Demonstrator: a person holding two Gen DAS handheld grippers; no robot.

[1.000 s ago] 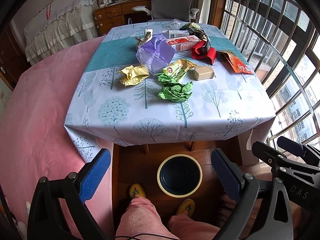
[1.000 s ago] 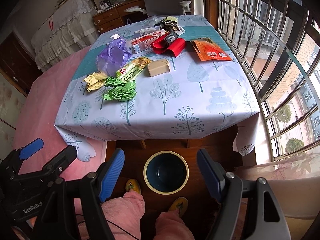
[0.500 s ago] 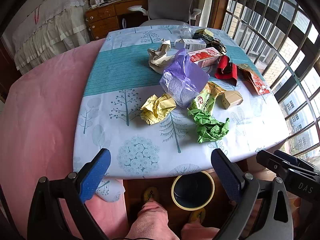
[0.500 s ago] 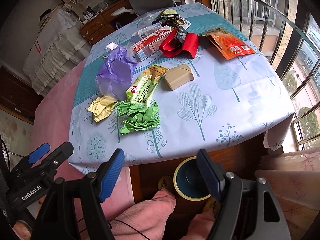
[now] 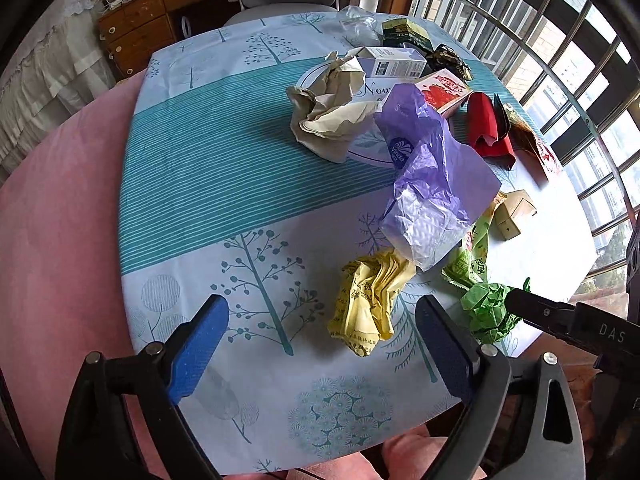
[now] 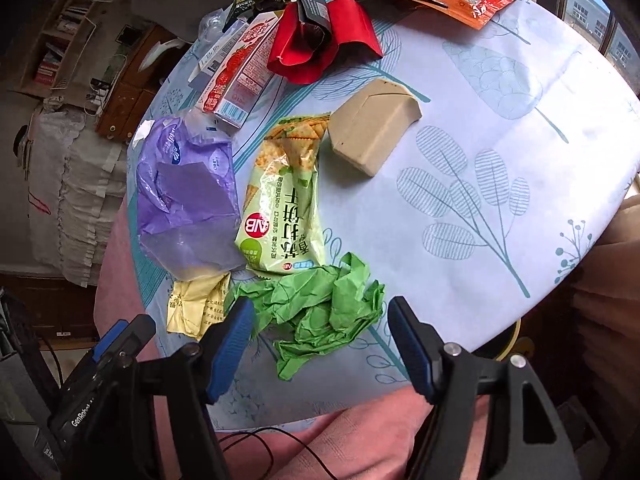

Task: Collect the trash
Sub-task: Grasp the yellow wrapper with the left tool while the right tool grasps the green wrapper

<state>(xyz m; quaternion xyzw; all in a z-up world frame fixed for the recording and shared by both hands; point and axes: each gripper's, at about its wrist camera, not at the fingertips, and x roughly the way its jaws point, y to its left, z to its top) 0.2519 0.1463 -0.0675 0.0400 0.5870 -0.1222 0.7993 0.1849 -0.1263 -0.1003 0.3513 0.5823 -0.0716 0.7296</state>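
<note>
both grippers, left gripper (image 5: 322, 354) and right gripper (image 6: 320, 346), hung spread and empty (holding nothing) over the table's (image 5: 224, 168) near edge; one yellow wad (image 5: 370, 300), one green wad (image 6: 320, 312), one purple bag (image 6: 186, 196) lay there

The tablecloth (image 5: 248, 184) looks like smooth, faintly glossy printed plastic, while the crumpled green paper (image 6: 320, 312) and yellow paper wad (image 5: 368, 300) are matt and creased. The purple bag (image 6: 184, 196) is thin, shiny plastic film, and the cracker wrapper (image 6: 284, 208) is glossy too. The tan carton (image 6: 372, 132) is dull cardboard; both grippers' fingers (image 6: 230, 350) carry matt blue pads on black plastic frames.
</note>
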